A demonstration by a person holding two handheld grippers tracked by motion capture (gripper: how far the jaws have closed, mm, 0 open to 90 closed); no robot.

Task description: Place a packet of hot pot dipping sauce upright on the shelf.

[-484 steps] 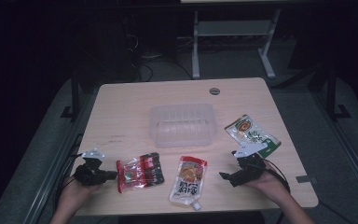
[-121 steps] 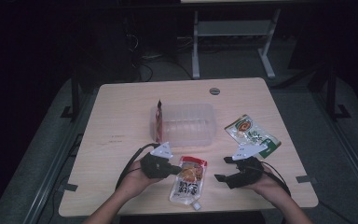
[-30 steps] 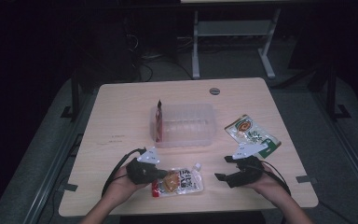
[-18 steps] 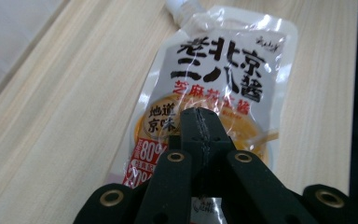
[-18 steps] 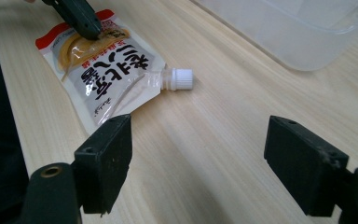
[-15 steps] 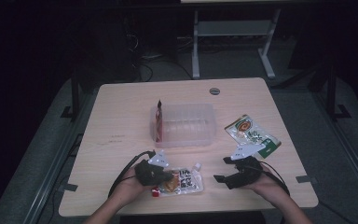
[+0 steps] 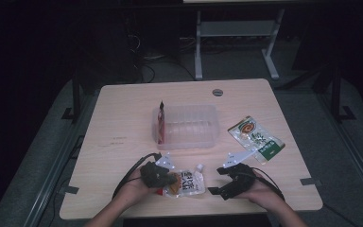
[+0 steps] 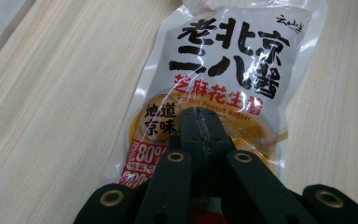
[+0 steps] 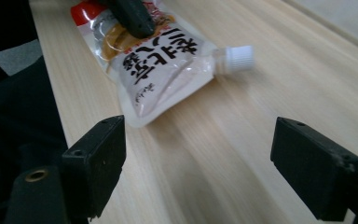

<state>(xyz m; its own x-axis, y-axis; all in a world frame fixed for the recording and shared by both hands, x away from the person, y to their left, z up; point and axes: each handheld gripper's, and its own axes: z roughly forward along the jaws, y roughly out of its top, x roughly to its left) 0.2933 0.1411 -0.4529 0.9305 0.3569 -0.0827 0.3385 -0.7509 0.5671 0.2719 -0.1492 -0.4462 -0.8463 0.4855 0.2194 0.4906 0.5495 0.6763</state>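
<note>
A white sauce pouch (image 7: 189,182) with black Chinese lettering and a white cap (image 9: 239,53) lies flat near the table's front edge, cap pointing right. My left gripper (image 7: 170,178) is shut. Its joined tips rest on top of the pouch's (image 8: 233,60) orange lower half (image 8: 200,123), and nothing shows between the jaws. My right gripper (image 7: 217,180) sits just right of the pouch (image 9: 168,60). Its jaws have just been opening and stand wide (image 9: 198,154), with bare table between them. The left gripper's black finger (image 9: 133,16) lies across the pouch's far end.
A clear plastic container (image 7: 189,126) stands mid-table with a red packet (image 7: 160,120) upright at its left end. A green and white pouch (image 7: 256,137) lies to the right of it, just behind my right hand. A cable hole (image 7: 217,92) sits near the far edge.
My left gripper has slid a little to the right and lower onto the pouch. The right gripper's jaws stand slightly wider. The pouch has stayed lying sideways.
</note>
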